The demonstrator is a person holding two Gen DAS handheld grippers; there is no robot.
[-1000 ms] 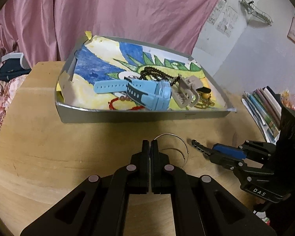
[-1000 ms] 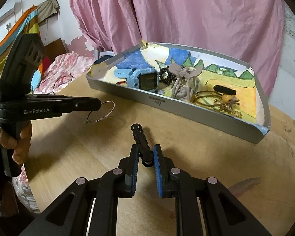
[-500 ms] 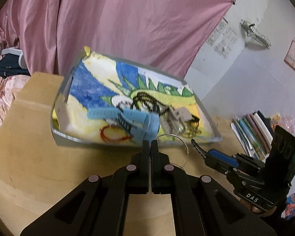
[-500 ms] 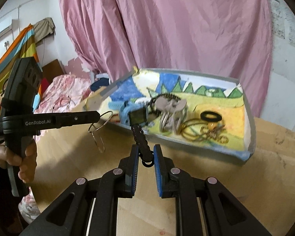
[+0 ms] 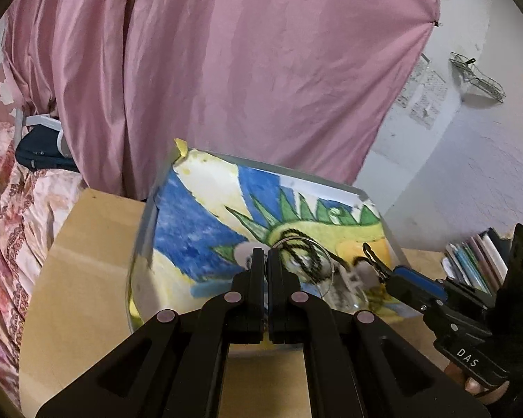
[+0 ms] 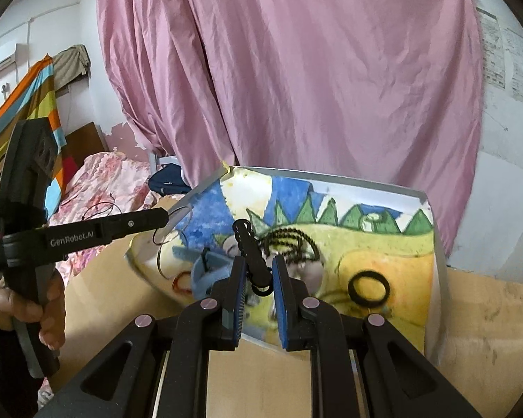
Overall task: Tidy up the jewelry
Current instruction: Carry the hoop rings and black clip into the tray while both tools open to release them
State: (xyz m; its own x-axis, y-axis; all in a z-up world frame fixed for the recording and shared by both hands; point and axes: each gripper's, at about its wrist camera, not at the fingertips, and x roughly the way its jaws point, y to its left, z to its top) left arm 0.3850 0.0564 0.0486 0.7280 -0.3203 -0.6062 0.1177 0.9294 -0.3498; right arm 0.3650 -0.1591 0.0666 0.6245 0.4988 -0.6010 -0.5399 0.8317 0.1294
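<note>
Having risen off the table, the thin wire bangle [image 5: 326, 268] pinched in the closed left gripper [image 5: 265, 256] and black hair clip [image 6: 251, 254] clamped in the right gripper [image 6: 258, 278] now hang over the tray [image 6: 439, 268], probably ready for release.

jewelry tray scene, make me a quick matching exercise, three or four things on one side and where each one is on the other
Things:
1. thin wire hoop
2. black hair clip
3. black ring
4. blue watch

Places:
a. lying on the tray's yellow patch
b. held in the left claw
c. lying in the tray just beyond the right claw's left finger
d. held in the right claw

Pairs: 1-b, 2-d, 3-a, 4-c
</note>
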